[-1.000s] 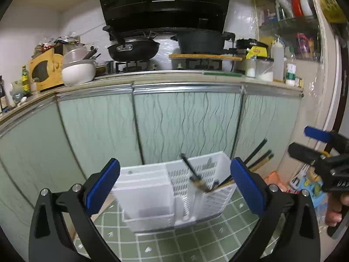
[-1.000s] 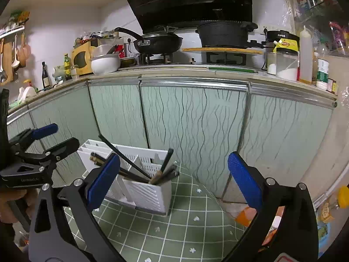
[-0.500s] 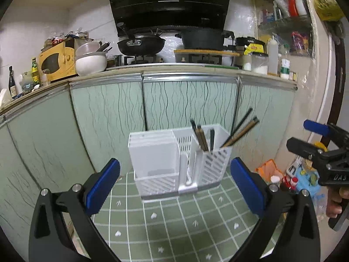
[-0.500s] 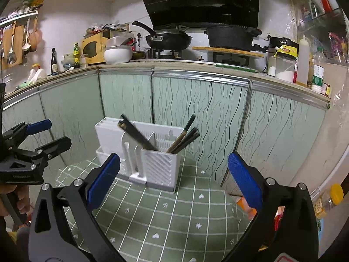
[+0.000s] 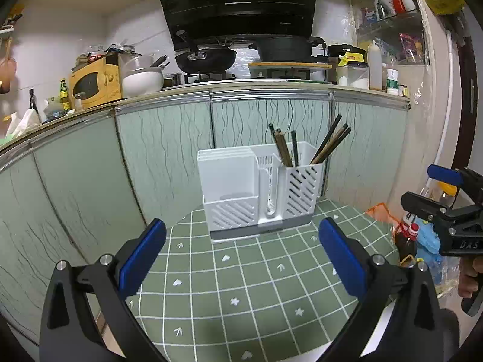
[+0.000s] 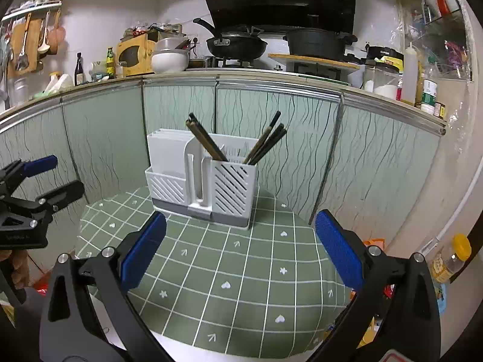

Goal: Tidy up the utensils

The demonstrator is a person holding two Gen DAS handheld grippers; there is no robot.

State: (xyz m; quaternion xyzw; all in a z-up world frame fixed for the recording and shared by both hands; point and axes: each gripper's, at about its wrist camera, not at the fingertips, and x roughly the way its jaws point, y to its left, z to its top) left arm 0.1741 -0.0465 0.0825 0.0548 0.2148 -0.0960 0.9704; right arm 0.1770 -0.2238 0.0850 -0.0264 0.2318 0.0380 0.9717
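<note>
At twelve o'clock on the bench [image 5: 241,274], the utensil holder [image 5: 259,187] keeps chopsticks [image 5: 329,144] upright, seemingly sorted, so both tongs, left [image 5: 241,259] and right [image 6: 240,250], gape wide, holding nothing.

One white utensil holder [image 5: 259,187], roughly seven chopsticks [image 5: 329,144].

Open tabletop near, holder blocks the far edge

The green checked tablecloth [image 5: 241,286] lies bare in front; the white utensil holder [image 5: 259,193] with leaning chopsticks [image 5: 329,144] stands far, close before the cabinet doors [image 5: 163,157].
</note>
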